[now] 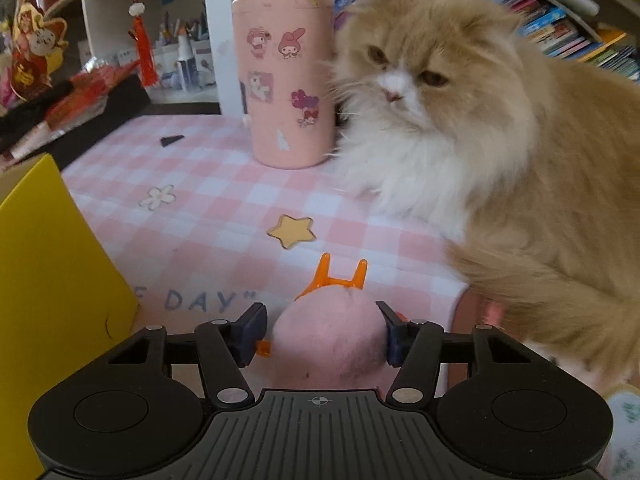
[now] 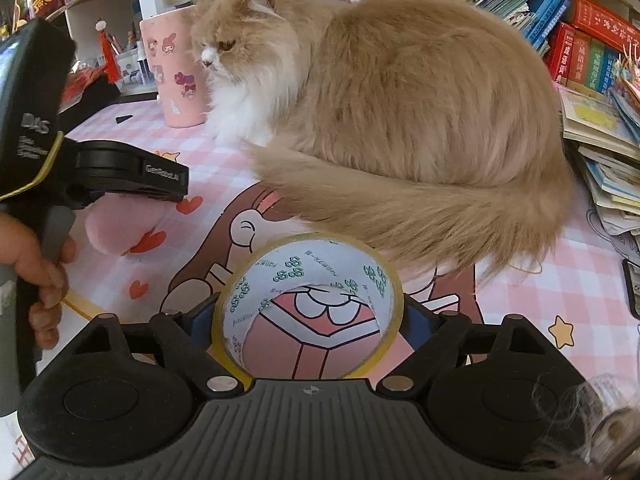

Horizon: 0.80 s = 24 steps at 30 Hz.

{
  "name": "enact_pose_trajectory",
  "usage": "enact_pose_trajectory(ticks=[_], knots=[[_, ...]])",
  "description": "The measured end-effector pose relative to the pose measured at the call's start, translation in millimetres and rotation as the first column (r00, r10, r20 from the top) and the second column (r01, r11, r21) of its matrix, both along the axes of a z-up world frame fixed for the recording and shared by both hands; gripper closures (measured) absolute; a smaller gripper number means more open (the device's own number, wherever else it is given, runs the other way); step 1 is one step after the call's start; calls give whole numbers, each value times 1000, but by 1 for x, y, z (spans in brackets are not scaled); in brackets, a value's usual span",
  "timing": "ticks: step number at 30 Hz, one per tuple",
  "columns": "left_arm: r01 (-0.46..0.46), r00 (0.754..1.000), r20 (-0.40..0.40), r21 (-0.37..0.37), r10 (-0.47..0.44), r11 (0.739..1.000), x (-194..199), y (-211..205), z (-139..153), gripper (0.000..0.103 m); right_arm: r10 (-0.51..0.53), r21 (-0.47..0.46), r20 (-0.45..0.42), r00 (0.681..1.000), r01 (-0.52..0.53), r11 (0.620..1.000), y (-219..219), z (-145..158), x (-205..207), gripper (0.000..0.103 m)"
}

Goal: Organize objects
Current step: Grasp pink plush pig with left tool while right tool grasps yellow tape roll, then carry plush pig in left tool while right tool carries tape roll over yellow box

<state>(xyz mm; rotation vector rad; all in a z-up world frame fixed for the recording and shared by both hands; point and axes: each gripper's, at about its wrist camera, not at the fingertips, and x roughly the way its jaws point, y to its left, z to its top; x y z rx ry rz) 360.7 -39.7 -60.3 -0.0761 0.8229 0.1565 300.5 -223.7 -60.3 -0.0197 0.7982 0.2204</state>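
My left gripper (image 1: 322, 330) has its jaws around a pink plush toy (image 1: 328, 340) with orange feet (image 1: 340, 276); the right pad touches it, the left pad stands slightly off. From the right wrist view the left gripper body (image 2: 132, 178) hovers over the same pink toy (image 2: 120, 220). My right gripper (image 2: 308, 320) is shut on a roll of clear tape (image 2: 308, 308), held upright above the table mat. A pink cylindrical cup (image 1: 286, 80) with stickers stands at the back.
A fluffy orange-and-white cat (image 1: 500, 152) sits on the pink checked mat (image 1: 192, 200), right of the cup; its tail (image 2: 420, 216) lies just beyond the tape. A yellow box (image 1: 48, 280) stands at left. Book stacks (image 2: 600, 140) are at right.
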Motion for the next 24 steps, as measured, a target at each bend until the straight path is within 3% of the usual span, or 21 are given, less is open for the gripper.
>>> enact_pose_trajectory(ticks=[13, 24], knots=[[110, 991, 91, -192, -94, 975, -94, 3, 37, 46, -65, 9, 36, 997, 64, 998, -8, 30, -47, 16], [198, 978, 109, -178, -180, 964, -196, 27, 53, 46, -83, -34, 23, 996, 83, 996, 5, 42, -121, 16]])
